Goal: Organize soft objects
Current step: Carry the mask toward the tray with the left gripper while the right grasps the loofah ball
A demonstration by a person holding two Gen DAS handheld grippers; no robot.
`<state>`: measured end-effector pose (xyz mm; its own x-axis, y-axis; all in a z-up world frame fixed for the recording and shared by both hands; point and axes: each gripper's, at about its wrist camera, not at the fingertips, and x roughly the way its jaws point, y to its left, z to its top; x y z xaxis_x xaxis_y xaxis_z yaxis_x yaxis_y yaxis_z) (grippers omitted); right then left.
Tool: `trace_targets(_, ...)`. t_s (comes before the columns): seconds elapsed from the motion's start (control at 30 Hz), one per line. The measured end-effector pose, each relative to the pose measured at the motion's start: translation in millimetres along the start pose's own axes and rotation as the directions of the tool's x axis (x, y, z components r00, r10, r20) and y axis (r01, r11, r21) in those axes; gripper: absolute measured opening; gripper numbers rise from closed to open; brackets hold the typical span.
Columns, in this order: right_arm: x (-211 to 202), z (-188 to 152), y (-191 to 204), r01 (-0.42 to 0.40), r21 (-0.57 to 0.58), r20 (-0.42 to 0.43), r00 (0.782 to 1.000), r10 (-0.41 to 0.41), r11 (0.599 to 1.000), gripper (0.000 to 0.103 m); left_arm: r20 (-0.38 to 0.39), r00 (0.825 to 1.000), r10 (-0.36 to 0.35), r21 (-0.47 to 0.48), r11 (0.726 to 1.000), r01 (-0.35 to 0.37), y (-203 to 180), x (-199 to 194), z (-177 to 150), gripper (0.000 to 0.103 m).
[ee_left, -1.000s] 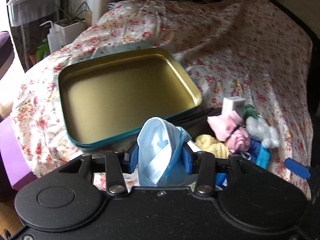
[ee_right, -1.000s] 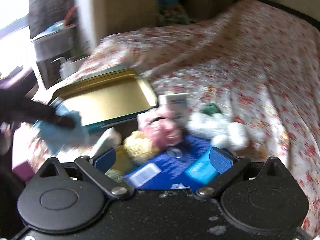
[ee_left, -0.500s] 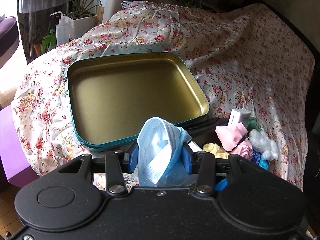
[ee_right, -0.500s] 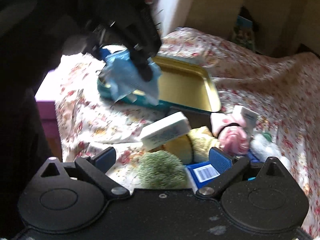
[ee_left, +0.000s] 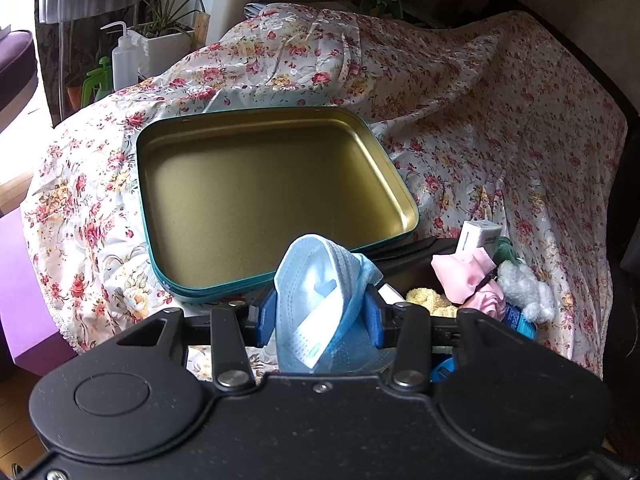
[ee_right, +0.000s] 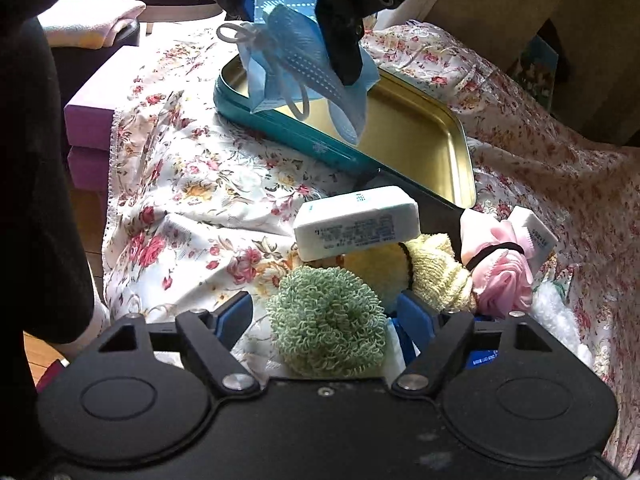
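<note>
My left gripper (ee_left: 320, 312) is shut on a blue face mask (ee_left: 320, 304) and holds it in the air just before the near edge of an open teal tin with a gold inside (ee_left: 272, 192). The right wrist view shows that mask (ee_right: 304, 60) hanging over the tin's left end (ee_right: 420, 136). My right gripper (ee_right: 326, 314) is open around a green knitted ball (ee_right: 328, 320), not closed on it. Beside it lie a yellow cloth (ee_right: 436, 272), a pink cloth tied with a black band (ee_right: 500, 272) and a white fluffy piece (ee_left: 524, 292).
A white wrapped packet (ee_right: 356, 222) rests on the yellow cloth. A small white box (ee_left: 478, 236) and a blue box (ee_right: 486, 356) lie in the pile. A floral cloth (ee_left: 500, 120) covers the surface. Purple boxes (ee_right: 96, 116) stand at the left edge.
My left gripper has carried the mask up and closer to the tin. My right gripper has swung left and down over the pile, so the green ball now sits between its fingers.
</note>
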<state>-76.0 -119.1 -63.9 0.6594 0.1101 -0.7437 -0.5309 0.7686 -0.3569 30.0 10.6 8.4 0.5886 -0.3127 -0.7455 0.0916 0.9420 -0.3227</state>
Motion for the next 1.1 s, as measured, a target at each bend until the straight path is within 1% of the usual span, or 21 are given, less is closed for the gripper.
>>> trace_targets(0.03,1,0,-1,-0.005,0.002,-0.002,1.0,0.005,1.0,0.07,0.0,1.0,0.002,0.0,1.0,-0.002,0,0,0,0.044)
trace_targets(0.07,2,1,-2,0.001,0.002,-0.007,1.0,-0.001,1.0,0.061,-0.001,1.0,0.003,0.0,1.0,-0.003,0,0,0,0.044)
trace_targets(0.1,3,2,-2,0.009,0.0,-0.01,1.0,-0.009,1.0,0.059,0.0,1.0,0.005,0.0,1.0,-0.005,0,0,0,0.044)
trace_targets(0.2,1,6,-9,-0.014,0.033,-0.008,1.0,0.014,0.999,0.054,0.001,1.0,0.011,-0.003,1.0,-0.011,0,1,0,0.044)
trace_targets(0.37,-8,10,-21,-0.068,0.128,0.016,0.998,0.067,0.989,0.053,0.001,1.0,0.02,-0.01,1.0,-0.02,1,2,0,0.044)
trace_targets(0.57,-28,13,-40,-0.102,0.227,0.058,0.994,0.091,0.968,0.053,0.002,1.0,0.03,-0.011,0.999,-0.03,1,2,-1,0.044)
trace_targets(0.73,-42,12,-62,-0.113,0.328,0.076,0.993,0.093,0.938,0.053,-0.003,0.999,0.039,-0.014,0.999,-0.039,1,4,0,0.044)
trace_targets(0.9,-48,10,-94,-0.109,0.461,0.074,0.994,0.085,0.881,0.053,-0.001,0.999,0.054,-0.015,0.998,-0.054,1,4,1,0.044)
trace_targets(1.0,-53,10,-105,-0.086,0.496,0.078,0.996,0.054,0.864,0.053,0.0,0.998,0.06,-0.029,0.998,-0.06,4,3,3,0.044)
trace_targets(1.1,-57,10,-114,-0.083,0.52,0.09,0.995,0.042,0.85,0.053,0.003,0.997,0.072,-0.044,0.996,-0.071,6,2,5,0.044)
